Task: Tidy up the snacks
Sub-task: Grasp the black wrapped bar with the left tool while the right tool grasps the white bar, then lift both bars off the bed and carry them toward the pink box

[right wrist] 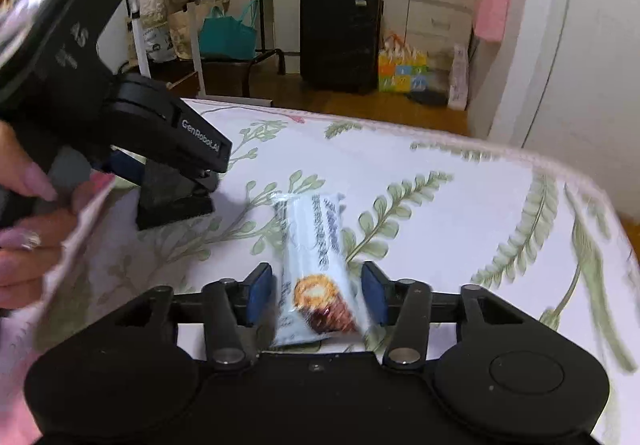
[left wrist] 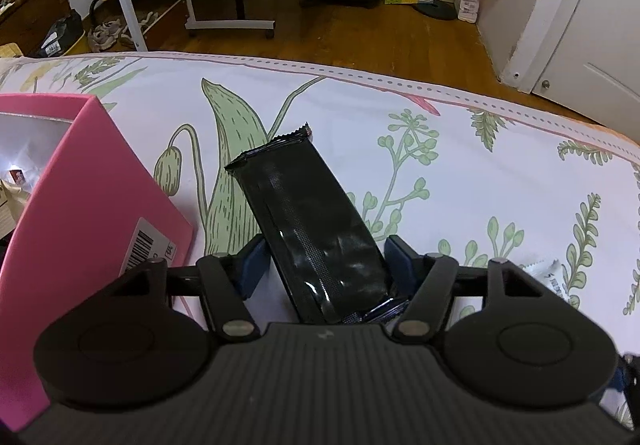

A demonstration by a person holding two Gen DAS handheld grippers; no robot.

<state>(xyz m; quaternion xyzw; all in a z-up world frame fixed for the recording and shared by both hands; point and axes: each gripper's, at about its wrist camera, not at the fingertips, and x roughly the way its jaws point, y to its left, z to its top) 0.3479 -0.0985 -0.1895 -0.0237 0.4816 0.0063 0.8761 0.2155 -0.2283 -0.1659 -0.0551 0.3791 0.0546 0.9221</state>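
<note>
Between the blue pads of the left tool (left wrist: pixel 324 265), a black snack packet (left wrist: pixel 308 221), apparently pinched at its near end, far end angled up and away over the floral bedsheet (left wrist: pixel 460 117). Just left of it, a pink box (left wrist: pixel 92 181), open at the top, probably the destination. Best carried level over the near wall, then lowered inside before easing the grip, keeping the crimped tip clear of the rim. Between the pads of the right tool (right wrist: pixel 316 293), a pale blue wafer-roll packet (right wrist: pixel 316 265), near end inside the gap, lying or barely lifted off the sheet; too blurred to tell whether the pads grip it. Worth squeezing at mid-width, gently, to avoid crushing.
</note>
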